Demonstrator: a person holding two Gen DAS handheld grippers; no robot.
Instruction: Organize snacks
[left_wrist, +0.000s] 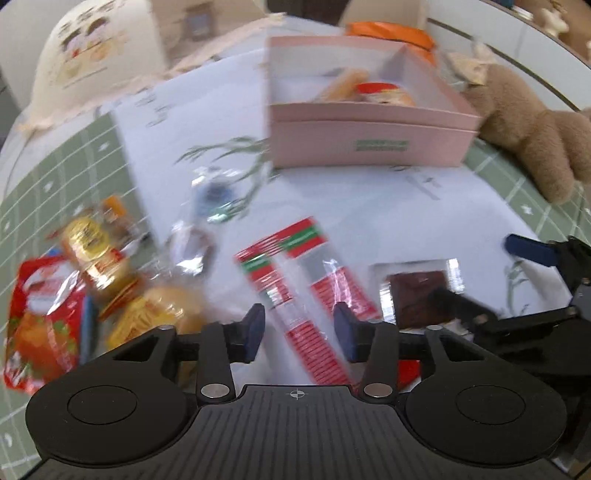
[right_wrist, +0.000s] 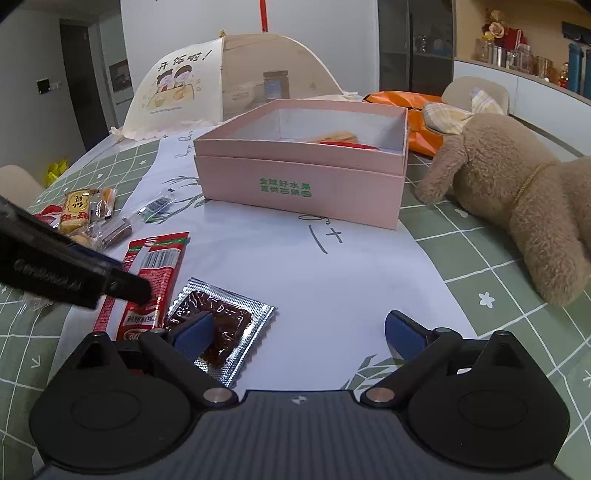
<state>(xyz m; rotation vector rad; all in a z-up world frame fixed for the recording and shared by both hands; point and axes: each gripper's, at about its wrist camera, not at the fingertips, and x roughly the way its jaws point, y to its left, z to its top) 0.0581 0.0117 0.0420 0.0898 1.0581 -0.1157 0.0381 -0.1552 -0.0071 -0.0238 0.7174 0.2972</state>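
A pink box (left_wrist: 369, 136) (right_wrist: 295, 188) stands on the table with a few snacks inside. My left gripper (left_wrist: 299, 330) is open, its fingers on either side of the red striped snack packets (left_wrist: 314, 291), just above them. The packets also show in the right wrist view (right_wrist: 155, 273). My right gripper (right_wrist: 299, 332) is open and low over the table; its left finger lies over a clear packet with a brown square snack (right_wrist: 221, 325) (left_wrist: 417, 299). Loose snacks (left_wrist: 92, 273) (right_wrist: 85, 214) lie at the left.
A brown plush toy (right_wrist: 517, 199) (left_wrist: 528, 129) lies right of the box. A mesh food cover (right_wrist: 229, 88) and an orange bag (right_wrist: 402, 103) stand behind it. A white paper sheet (right_wrist: 332, 273) covers the green checked tablecloth (right_wrist: 517, 314).
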